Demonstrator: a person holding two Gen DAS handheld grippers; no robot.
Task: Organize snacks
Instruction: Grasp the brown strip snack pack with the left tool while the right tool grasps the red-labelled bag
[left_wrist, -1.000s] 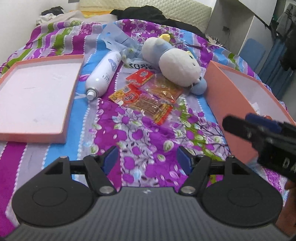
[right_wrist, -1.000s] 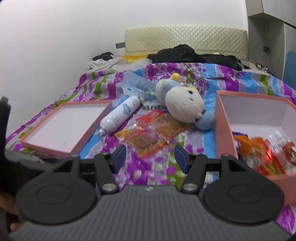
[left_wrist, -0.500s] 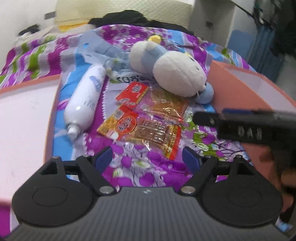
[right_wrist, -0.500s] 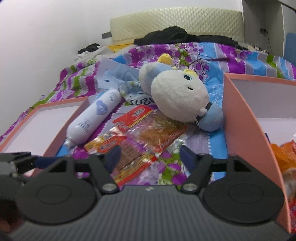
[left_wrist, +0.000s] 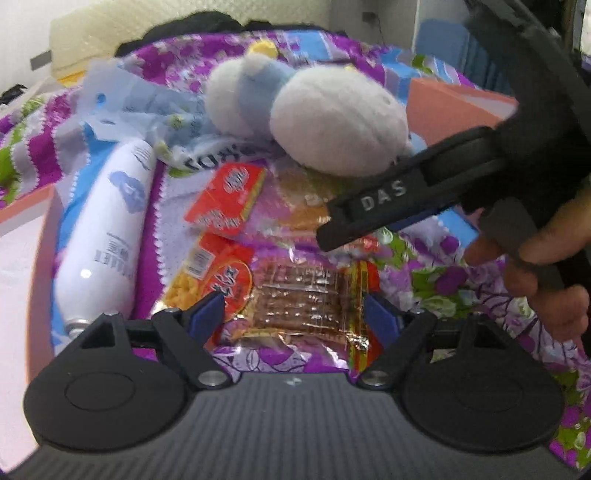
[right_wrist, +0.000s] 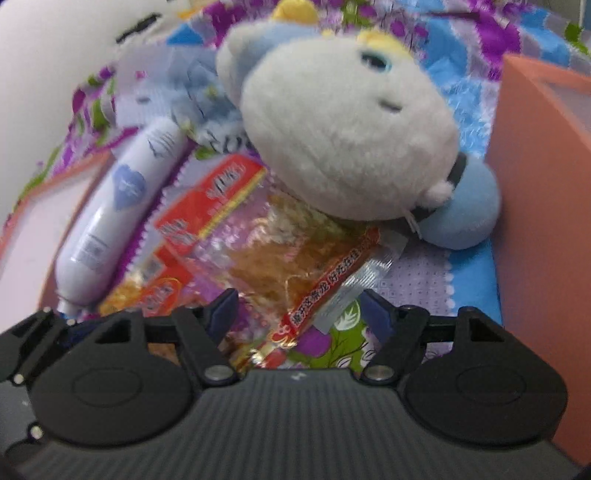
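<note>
A: Start with the left wrist view. What's different from a second ago?

B: The left gripper (left_wrist: 293, 312) has dropped low and close over the near snack packet (left_wrist: 280, 295), the one with brown strips behind clear film. Its jaws stand wide, one on either side of the packet, nothing pinched yet. The right gripper (left_wrist: 373, 216) has swung in from the right, above the far snack packet (left_wrist: 229, 197) with the red label.

A: And around them?

B: A white spray bottle (left_wrist: 107, 229) lies to the left, a plush toy (left_wrist: 317, 118) sits just beyond, and the pink box (left_wrist: 454, 107) rises at far right.

A: Now the right wrist view.

B: That gripper (right_wrist: 297, 308), once well back, is now right over the far packet (right_wrist: 266, 236), which is tucked partly under the plush toy (right_wrist: 343, 136). Jaws wide, empty. The box wall (right_wrist: 539, 206) stands at right, the bottle (right_wrist: 118, 221) at left.

A: Meaning?

B: Both approaches look done; I'd judge closing on a packet each comes next, then carrying them to the box.
</note>
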